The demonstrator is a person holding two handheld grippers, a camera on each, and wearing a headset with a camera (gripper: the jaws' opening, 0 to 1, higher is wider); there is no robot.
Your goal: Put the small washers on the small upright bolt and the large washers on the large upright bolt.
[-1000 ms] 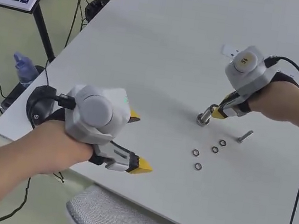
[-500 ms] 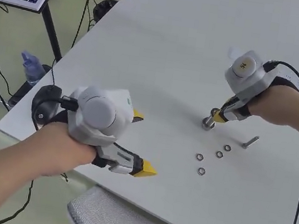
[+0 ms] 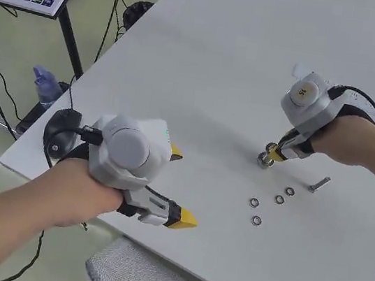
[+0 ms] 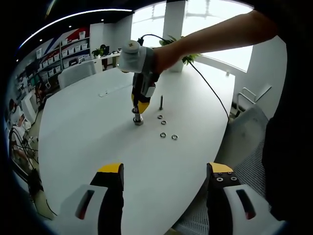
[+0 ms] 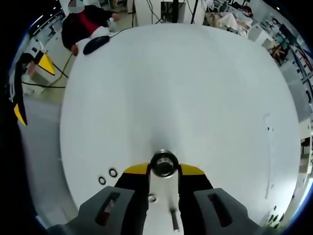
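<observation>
Brightness: bright, even daylight over the white table point(image 3: 207, 58).
Source: large windows point(image 4: 249, 56), blown out to white; glowing ceiling strip point(image 4: 73, 17).
Shadows: soft, pale, small under the right gripper point(image 3: 271, 155).
Glare: mild sheen on the tabletop.
Focus: sharp in the head view.
Distortion: heavy fisheye bending towards the edges of both gripper views.

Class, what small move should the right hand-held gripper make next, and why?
Probably lift clear of the large bolt: the right hand-held gripper has its jaws either side of the bolt's top, while four small washers lie loose nearby.
</observation>
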